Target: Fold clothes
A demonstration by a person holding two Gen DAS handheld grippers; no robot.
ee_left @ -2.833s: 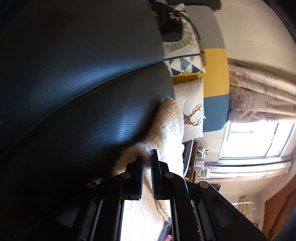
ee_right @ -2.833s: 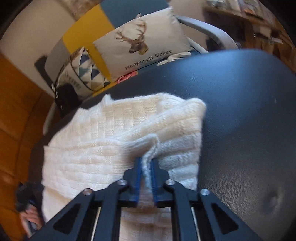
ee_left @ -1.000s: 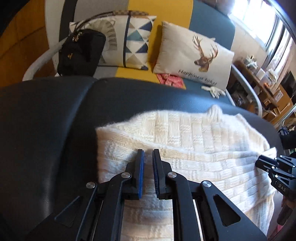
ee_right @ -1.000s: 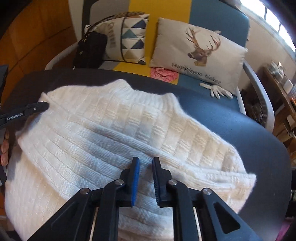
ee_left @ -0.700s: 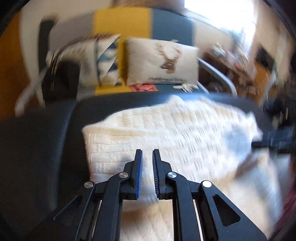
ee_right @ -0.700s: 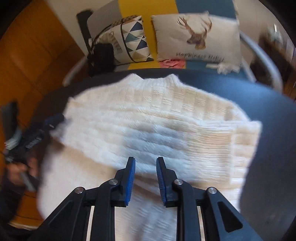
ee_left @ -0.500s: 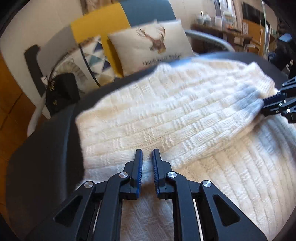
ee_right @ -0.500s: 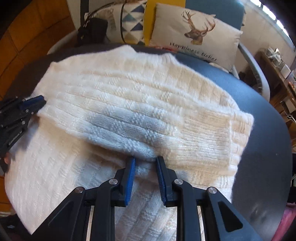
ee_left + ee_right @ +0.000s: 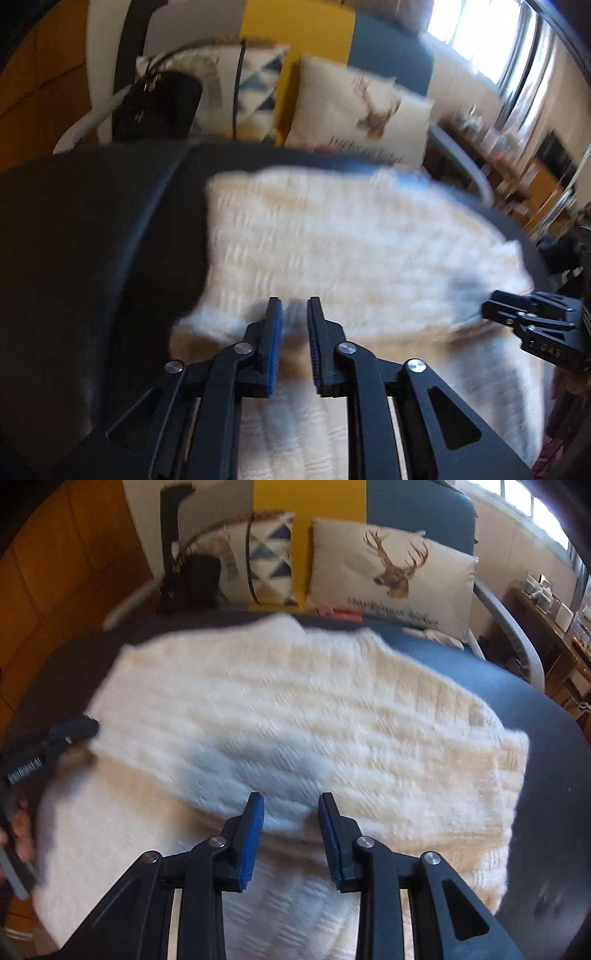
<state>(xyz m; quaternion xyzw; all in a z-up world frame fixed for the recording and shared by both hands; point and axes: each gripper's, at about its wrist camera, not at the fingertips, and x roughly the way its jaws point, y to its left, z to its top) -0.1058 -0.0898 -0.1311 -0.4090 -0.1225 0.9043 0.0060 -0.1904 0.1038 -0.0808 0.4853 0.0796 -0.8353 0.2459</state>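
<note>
A cream knitted sweater [image 9: 332, 251] lies on the black leather surface [image 9: 81, 236], its far half folded over toward me; it also shows in the right wrist view [image 9: 295, 709]. My left gripper [image 9: 294, 306] hovers over the near left part of the fold edge, jaws slightly apart and empty. My right gripper [image 9: 290, 801] hovers over the near middle of the fold edge, open and empty. Each gripper shows at the edge of the other's view: the right one [image 9: 532, 321] and the left one [image 9: 48, 742]. Both views are motion-blurred.
Behind the black surface stands a yellow and blue sofa [image 9: 306, 502] with a deer cushion [image 9: 391, 576], a triangle-pattern cushion [image 9: 266, 554] and a black handbag [image 9: 155, 107]. A cluttered wooden shelf [image 9: 554, 602] is at the right. The black surface's right edge [image 9: 561, 775] curves away.
Both grippers, earlier shut on the sweater, have let it go. The folded half now lies flat. The right gripper's jaws have opened wider and both grippers have drawn back slightly.
</note>
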